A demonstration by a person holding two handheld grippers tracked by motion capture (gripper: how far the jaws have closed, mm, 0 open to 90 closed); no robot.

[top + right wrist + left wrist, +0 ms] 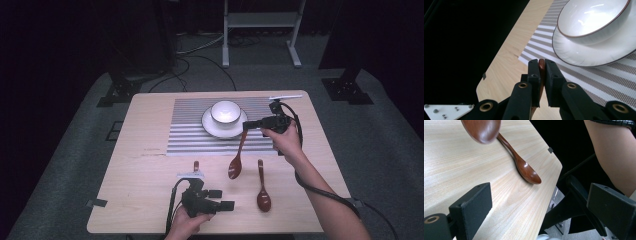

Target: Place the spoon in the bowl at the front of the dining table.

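Right gripper lifts a glossy brown spoon by its handle tip.
It hangs above the pale wood-grain table, near the striped woven mat and white bowl; left gripper gapes unladen near a second spoon; a third's handle is mostly hidden.

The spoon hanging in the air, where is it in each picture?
High view: the held spoon hangs in the middle, its handle pinched by the right gripper beside the bowl.
Left gripper view: its blurred bowl end is at the top left, above the table.
Right gripper view: its handle tip sits between the shut jaws.
Shared landmark: the wooden table.
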